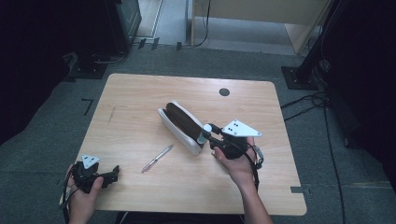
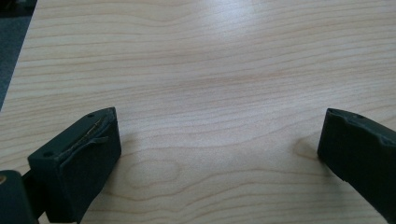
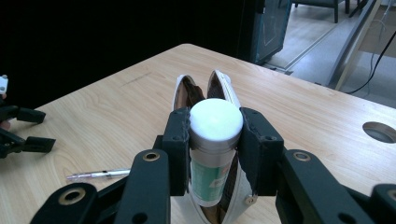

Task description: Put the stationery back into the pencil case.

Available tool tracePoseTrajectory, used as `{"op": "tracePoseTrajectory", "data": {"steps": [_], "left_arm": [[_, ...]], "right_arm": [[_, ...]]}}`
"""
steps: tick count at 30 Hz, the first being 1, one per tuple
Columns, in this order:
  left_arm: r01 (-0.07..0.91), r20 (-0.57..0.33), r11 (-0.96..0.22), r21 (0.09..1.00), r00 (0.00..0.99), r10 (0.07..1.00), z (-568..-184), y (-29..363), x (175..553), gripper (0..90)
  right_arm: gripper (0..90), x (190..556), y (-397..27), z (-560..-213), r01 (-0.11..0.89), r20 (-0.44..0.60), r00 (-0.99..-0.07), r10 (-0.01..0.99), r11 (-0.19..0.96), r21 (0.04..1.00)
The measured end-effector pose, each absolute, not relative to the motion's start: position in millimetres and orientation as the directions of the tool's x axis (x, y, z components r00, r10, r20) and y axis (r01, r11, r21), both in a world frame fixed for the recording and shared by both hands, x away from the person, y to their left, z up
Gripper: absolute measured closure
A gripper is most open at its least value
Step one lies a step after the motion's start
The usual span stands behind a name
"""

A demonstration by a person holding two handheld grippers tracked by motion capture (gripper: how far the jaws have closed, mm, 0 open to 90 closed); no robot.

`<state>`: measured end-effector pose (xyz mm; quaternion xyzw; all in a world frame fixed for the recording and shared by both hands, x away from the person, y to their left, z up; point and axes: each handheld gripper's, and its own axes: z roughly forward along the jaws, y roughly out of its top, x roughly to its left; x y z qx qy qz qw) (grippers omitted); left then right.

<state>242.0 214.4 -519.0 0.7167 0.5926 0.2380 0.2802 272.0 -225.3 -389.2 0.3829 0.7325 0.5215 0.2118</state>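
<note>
Pale wooden table [image 1: 140,93]: right gripper [image 3: 215,140] clamps a white-capped tube [image 3: 214,140] above the unzipped pencil case [image 1: 180,122]; left gripper [image 1: 109,175] rests agape, empty, near the front-left corner.

My right tongs [image 1: 208,133] clamp the tube [image 3: 215,140] directly above the open pouch [image 1: 180,123]. The pen [image 1: 157,158] lies between both tongs, nearer my left tongs [image 1: 114,175].

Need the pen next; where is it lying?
In the high view, the pen lies on the table, left of the open pencil case.
</note>
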Motion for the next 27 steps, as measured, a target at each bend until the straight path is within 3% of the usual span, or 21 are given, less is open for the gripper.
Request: {"op": "tracePoseTrajectory", "data": {"steps": [27], "left_arm": [[0.715,0.01,-0.14,0.684,0.183,0.983,-519,214,242,0.0]], "right_arm": [[65.8,290,-207,-417,0.383,0.054,-0.613,0.789,0.237,0.893]]}}
